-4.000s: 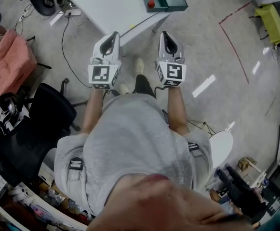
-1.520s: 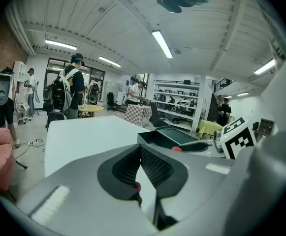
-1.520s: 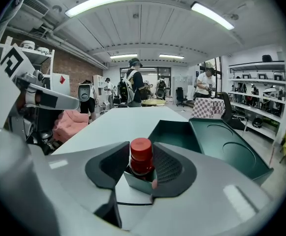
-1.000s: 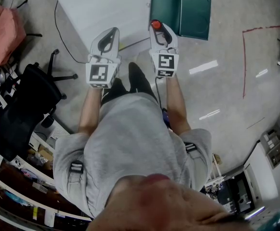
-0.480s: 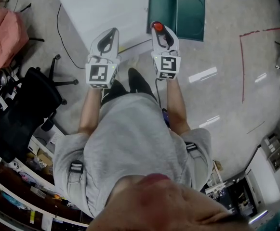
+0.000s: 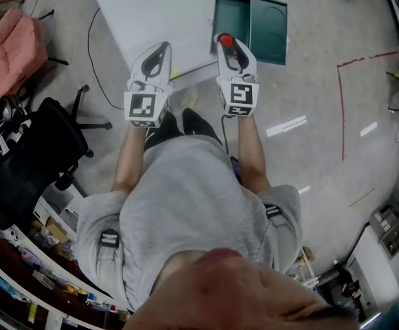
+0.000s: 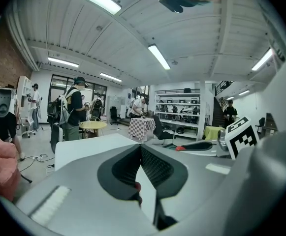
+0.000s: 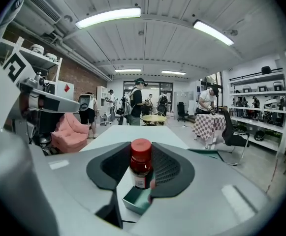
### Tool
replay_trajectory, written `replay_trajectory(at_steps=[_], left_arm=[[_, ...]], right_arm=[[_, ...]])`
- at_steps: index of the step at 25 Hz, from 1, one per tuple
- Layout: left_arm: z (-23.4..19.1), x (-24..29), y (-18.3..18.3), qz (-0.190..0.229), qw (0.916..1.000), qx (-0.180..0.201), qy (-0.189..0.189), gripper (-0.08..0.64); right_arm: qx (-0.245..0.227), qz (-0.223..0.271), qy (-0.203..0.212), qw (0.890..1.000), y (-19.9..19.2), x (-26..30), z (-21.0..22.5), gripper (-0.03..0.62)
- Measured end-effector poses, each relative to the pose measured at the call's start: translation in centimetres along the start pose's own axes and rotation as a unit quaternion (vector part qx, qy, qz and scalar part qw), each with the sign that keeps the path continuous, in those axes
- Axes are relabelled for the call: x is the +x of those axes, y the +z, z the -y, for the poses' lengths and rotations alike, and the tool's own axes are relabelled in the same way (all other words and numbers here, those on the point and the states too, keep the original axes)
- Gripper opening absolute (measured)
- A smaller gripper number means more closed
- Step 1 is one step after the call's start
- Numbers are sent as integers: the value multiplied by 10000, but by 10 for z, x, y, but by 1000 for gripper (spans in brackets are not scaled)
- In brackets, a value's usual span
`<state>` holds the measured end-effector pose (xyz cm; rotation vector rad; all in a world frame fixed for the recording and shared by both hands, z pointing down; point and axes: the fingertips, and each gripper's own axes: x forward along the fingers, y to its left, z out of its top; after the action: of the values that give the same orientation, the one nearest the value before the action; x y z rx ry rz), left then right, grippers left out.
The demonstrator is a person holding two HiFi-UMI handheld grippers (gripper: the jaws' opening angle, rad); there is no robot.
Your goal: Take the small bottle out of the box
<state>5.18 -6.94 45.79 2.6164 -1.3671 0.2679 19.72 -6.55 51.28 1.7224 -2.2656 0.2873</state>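
The small bottle (image 8: 141,165), dark with a red cap and a white label, stands upright between the pads of my right gripper (image 8: 142,149), which is shut on it. In the head view the bottle (image 6: 224,41) and the right gripper (image 6: 229,45) hang just in front of the open green box (image 6: 230,14). The box sits on the corner of the white table (image 6: 158,9), its lid (image 6: 268,20) folded out to the right. Through the right jaws a corner of the box (image 8: 137,201) shows below the bottle. My left gripper (image 6: 159,49) hovers beside it over the table edge, jaws shut and empty (image 7: 140,149).
A black office chair (image 6: 34,157) and a pink cloth (image 6: 10,50) are at the left. A cable (image 6: 93,53) trails on the floor, and red tape (image 6: 340,95) marks it at the right. People stand around a round yellow table (image 8: 154,118) far behind.
Four seconds ago the bottle lay in the box and the right jaws were empty; now they hold it. Over the last second both grippers have risen, the bottle coming up with the right one.
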Motion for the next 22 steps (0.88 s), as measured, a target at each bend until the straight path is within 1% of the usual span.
replay_trajectory(at_steps=[5,12,15,22], left_arm=[[-9,-16,11,152,9997,20,174,11],[-28,-39,19,309,9987,5,400,11],[-36,-46,22,343,9984,-121,443,11],[-71,-57,27,421,9965,-79,711,11]], right_arm=[[-65,130,80,9999,14,-1,-13,130],[-191,256,387,9987,32,4,-47,130],[-229,301,507,9980,39,11,-62,130],[-354,361,797,9955,57,33,-94,129]])
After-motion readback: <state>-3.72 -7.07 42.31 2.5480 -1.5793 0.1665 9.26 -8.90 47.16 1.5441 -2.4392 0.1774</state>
